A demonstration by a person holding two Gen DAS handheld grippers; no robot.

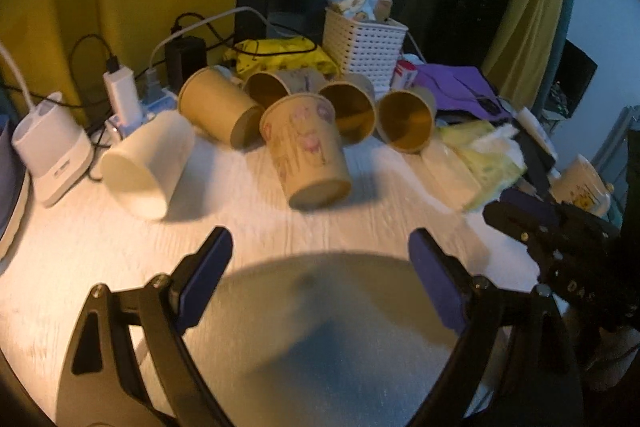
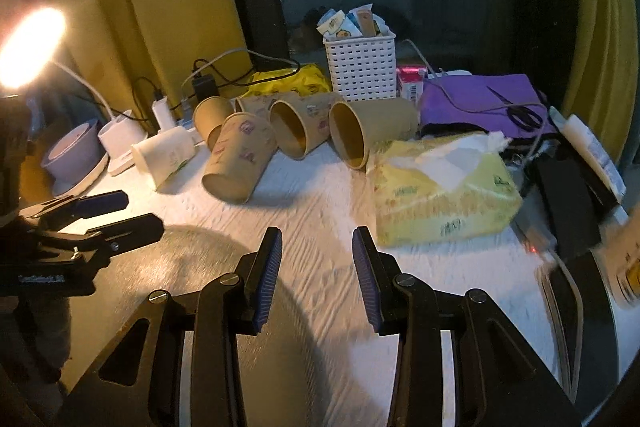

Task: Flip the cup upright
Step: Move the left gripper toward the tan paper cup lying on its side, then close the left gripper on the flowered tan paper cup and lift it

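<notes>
Several paper cups lie on their sides on the white table (image 1: 360, 211). The nearest is a printed brown cup (image 1: 306, 151), base toward me; it also shows in the right wrist view (image 2: 240, 157). A white cup (image 1: 146, 167) lies to its left. Plain brown cups (image 1: 406, 121) lie behind with mouths toward me. My left gripper (image 1: 320, 247) is open and empty, short of the printed cup. My right gripper (image 2: 316, 247) is open and empty above the bare table, and shows at the right edge of the left wrist view (image 1: 520, 215).
A yellow tissue pack (image 2: 444, 193) lies right of the cups. A white basket (image 2: 360, 67), purple cloth (image 2: 480, 99), scissors (image 2: 524, 117), chargers and cables (image 1: 120, 91) crowd the back. A lit lamp (image 2: 32, 47) and a purple bowl (image 2: 74, 155) stand at the left.
</notes>
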